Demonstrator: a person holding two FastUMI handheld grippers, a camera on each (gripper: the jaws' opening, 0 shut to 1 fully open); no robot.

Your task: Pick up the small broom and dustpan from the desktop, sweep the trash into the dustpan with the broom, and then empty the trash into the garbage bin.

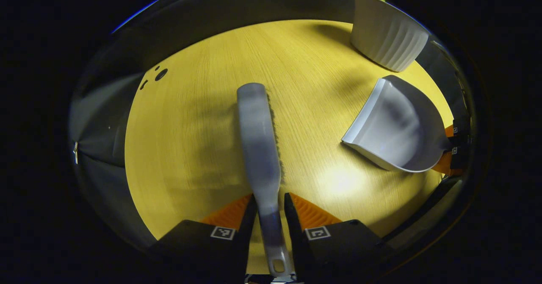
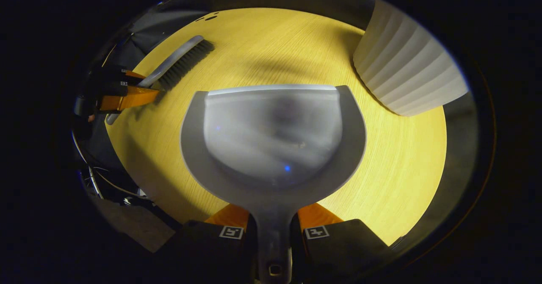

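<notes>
Two grippers were each clamped on a tool over the table [image 1: 199, 119]. Left gripper [image 1: 271, 216] had both fingers pressed on the broom [image 1: 259, 140] handle; the broom ran toward 12 o'clock, its bristles showing only as a dark fringe along the right edge, blurred. Handle end was cut off at the bottom. Right gripper [image 2: 273, 229] gripped the dustpan [image 2: 271, 136] handle, pan mouth toward 12. Pan interior looked smeared; one small speck inside, contents otherwise hard to make out. Bin [image 2: 406, 72] stood at 1 to 2 o'clock, its top cropped. In the left gripper view the bin [image 1: 387, 32] sat at 1 o'clock, beyond the dustpan [image 1: 394, 127].
</notes>
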